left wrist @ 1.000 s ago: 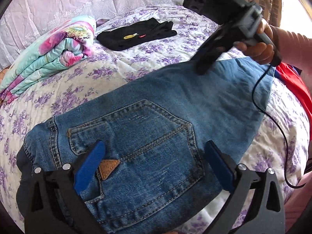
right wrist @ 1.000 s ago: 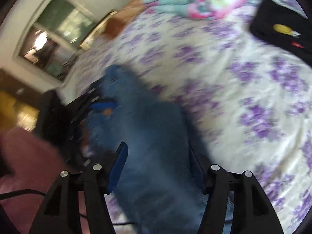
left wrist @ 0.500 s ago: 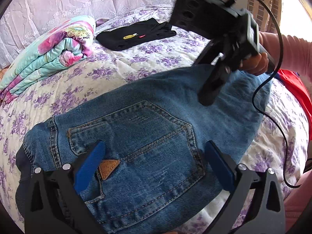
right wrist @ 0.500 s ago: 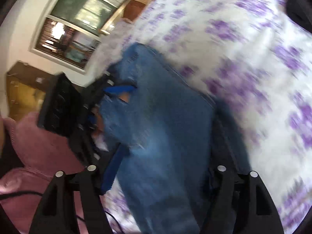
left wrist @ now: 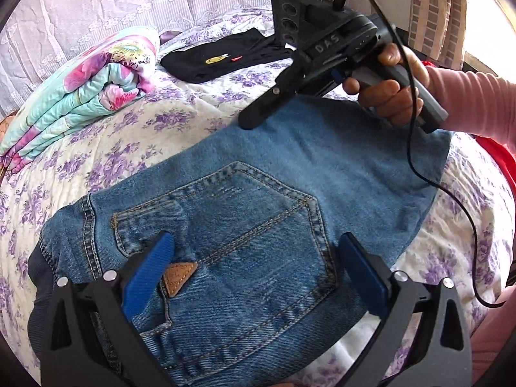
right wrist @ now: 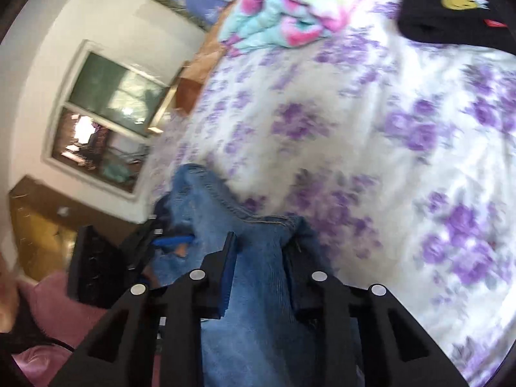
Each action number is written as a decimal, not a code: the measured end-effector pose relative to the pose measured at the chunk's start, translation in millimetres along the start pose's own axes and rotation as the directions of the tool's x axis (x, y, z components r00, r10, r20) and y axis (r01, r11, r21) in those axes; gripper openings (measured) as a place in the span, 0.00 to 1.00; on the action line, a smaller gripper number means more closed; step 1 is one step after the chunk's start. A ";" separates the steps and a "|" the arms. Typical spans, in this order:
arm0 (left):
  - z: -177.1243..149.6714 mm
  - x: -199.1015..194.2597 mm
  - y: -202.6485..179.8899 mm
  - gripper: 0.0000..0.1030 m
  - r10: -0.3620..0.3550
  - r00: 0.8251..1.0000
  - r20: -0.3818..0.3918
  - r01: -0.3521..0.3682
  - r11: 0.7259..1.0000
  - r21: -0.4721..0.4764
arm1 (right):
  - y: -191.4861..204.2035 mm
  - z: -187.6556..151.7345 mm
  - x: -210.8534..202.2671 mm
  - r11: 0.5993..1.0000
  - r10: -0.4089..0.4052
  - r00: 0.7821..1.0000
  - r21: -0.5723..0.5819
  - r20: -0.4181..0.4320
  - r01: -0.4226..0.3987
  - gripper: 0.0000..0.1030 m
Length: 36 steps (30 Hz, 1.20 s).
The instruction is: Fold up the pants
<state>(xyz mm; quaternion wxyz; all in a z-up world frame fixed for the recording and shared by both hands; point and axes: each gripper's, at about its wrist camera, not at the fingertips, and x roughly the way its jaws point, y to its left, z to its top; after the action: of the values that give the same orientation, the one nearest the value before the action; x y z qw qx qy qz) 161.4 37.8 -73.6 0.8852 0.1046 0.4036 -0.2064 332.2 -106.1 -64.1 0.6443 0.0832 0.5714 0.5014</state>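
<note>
Folded blue jeans (left wrist: 245,225) lie on the bed w/ the purple-flower sheet (left wrist: 180,122), back pocket up, tan leather patch (left wrist: 179,274) showing near the waistband at abt 7 o'clock in the left wrist view. Left gripper (left wrist: 258,277) sits low over the pocket area, jaws spread wide, blue pads (left wrist: 148,277) either side of the pocket; pads look to rest on or just above the denim, not pinching any of it, can't tell if there's contact. Right gripper (right wrist: 259,267) is out at the far end of the jeans, abt 1 o'clock from the left one; a hand (left wrist: 390,93) in a pink sleeve (left wrist: 471,103) grips its handle, black cable (left wrist: 451,193) trailing down toward 4 o'clock. Its jaws have just been closing, and in the right wrist view a raised ridge of denim (right wrist: 258,258) stands between the fingers, gathered up by them, pads tight to both sides, so it looks clamped on the jeans edge. That view is blurry, so fine detail is lost. Elsewhere on the bed: folded floral blanket (left wrist: 80,96) (pink/teal) at 10 o'clock, well apart from the jeans; black garment (left wrist: 222,58) w/ a yellow smiley patch at 12 o'clock, partly behind the right gripper's body. Red cloth (left wrist: 496,158) peeks in at 3 o'clock, by the sleeve. Lace-pattern fabric (left wrist: 129,3) rises behind the bed. A window (right wrist: 109,116) shows at 9 o'clock in the right wrist view.
</note>
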 end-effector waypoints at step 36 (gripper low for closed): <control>24.9 24.4 -57.3 0.96 0.086 0.989 -0.122 -0.078 0.994 0.071 | -5.0 -356.3 -270.2 0.571 -0.797 0.431 0.761 0.423 0.309 0.62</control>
<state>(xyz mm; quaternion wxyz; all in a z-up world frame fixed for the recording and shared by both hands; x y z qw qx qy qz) 166.6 -29.0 -77.0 0.8619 0.1631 0.4466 -0.1761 85.0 -474.8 -9.7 0.8891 0.2625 0.3731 -0.0366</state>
